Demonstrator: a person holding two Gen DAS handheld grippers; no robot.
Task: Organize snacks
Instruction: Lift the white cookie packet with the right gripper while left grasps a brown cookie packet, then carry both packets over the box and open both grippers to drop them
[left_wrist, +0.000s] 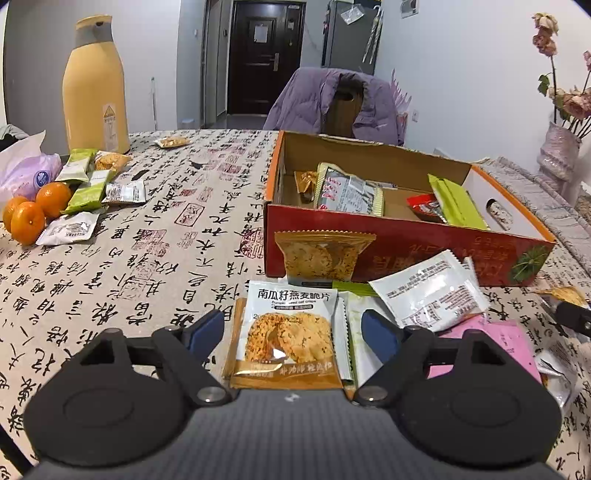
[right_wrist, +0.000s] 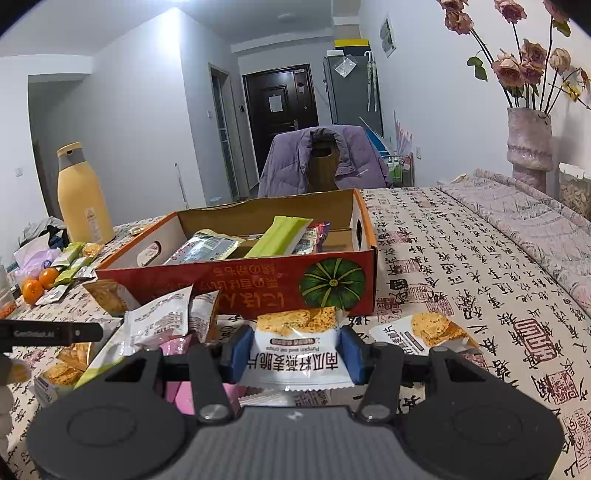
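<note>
A white and orange oat crisp packet (left_wrist: 291, 336) lies flat on the calligraphy tablecloth in the left wrist view. My left gripper (left_wrist: 293, 334) straddles it, jaws open, blue pads clear of its edges. In the right wrist view my right gripper (right_wrist: 294, 352) is shut on another white oat crisp packet (right_wrist: 295, 347), pads pressing both its sides, just in front of the red cardboard box (right_wrist: 240, 280). The box (left_wrist: 424, 251) holds several snack packets, among them green bars (left_wrist: 458, 206) and a silver bag (left_wrist: 351, 192).
More packets (left_wrist: 428, 295) and a pink sheet (left_wrist: 491, 339) lie before the box, one loose packet (right_wrist: 428, 332) to its right. A yellow flask (left_wrist: 94, 88), oranges (left_wrist: 33, 210) and packets (left_wrist: 88, 184) sit far left. A flower vase (right_wrist: 528, 144) stands far right, a jacket-draped chair (left_wrist: 332, 103) behind.
</note>
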